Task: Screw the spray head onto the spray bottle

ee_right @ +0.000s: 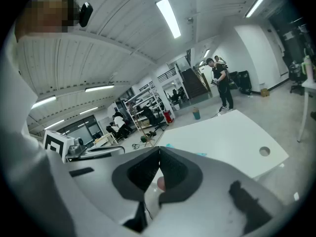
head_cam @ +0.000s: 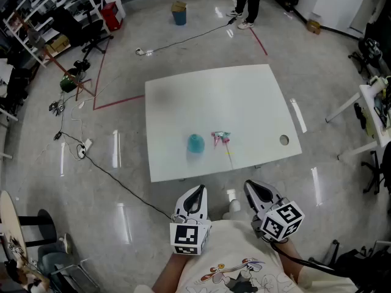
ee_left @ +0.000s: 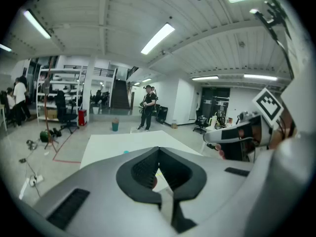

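A teal spray bottle (head_cam: 195, 143) stands near the front edge of the white table (head_cam: 214, 96). A pink and white spray head (head_cam: 221, 138) lies just right of the bottle, apart from it. My left gripper (head_cam: 196, 192) and right gripper (head_cam: 255, 188) are both held close to my body, short of the table's front edge, with nothing in them. In the left gripper view the jaws (ee_left: 158, 150) meet at the tips and are shut. The right gripper view shows the same of its jaws (ee_right: 159, 149). Only a sliver of teal (ee_right: 169, 145) peeks above the right gripper's body.
A round cable hole (head_cam: 284, 140) sits in the table's front right corner. Cables (head_cam: 116, 182) run over the glossy floor at left. A person (head_cam: 247, 2) stands beyond the table near a small bin (head_cam: 179, 15). Shelves and chairs (head_cam: 55, 23) fill the far left; another desk (head_cam: 376, 112) stands at right.
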Action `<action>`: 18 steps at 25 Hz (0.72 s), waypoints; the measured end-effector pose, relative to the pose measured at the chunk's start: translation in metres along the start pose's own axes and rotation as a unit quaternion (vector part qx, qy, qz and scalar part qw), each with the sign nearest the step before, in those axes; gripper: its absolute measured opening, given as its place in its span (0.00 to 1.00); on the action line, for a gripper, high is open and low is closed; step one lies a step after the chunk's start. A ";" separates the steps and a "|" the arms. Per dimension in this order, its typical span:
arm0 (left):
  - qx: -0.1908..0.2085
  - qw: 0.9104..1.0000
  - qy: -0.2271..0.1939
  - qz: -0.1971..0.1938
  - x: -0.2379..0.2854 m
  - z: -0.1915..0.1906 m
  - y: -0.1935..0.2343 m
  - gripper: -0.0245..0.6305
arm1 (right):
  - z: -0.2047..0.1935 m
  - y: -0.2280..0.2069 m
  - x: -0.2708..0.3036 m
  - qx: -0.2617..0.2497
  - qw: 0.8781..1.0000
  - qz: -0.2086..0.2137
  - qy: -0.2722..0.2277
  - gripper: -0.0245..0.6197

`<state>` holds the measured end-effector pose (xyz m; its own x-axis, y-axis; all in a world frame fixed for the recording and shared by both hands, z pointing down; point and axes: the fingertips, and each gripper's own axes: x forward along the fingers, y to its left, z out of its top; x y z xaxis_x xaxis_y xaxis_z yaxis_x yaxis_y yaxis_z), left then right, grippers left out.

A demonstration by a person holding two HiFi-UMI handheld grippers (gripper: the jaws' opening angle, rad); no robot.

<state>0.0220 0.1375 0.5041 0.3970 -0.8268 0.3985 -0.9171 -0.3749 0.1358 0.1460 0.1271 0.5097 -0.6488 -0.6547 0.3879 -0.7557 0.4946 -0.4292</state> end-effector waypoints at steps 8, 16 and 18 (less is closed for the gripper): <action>0.129 0.990 -0.030 -0.052 0.047 -0.057 0.086 0.68 | -0.012 0.041 0.045 -0.005 1.000 -0.028 0.007 0.05; 0.133 0.990 -0.001 -0.053 0.193 -0.114 0.139 0.70 | -0.031 0.027 0.039 0.013 0.997 -0.064 0.042 0.05; 0.129 0.990 0.016 -0.060 0.226 -0.125 0.150 0.70 | -0.032 0.023 0.054 0.021 0.996 -0.063 0.055 0.05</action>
<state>-0.0303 -0.0528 0.7279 0.4979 -0.7570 0.4233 -0.8212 -0.5684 -0.0507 0.0912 0.1214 0.5473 -0.5572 -0.6421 0.5265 -0.8285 0.3874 -0.4044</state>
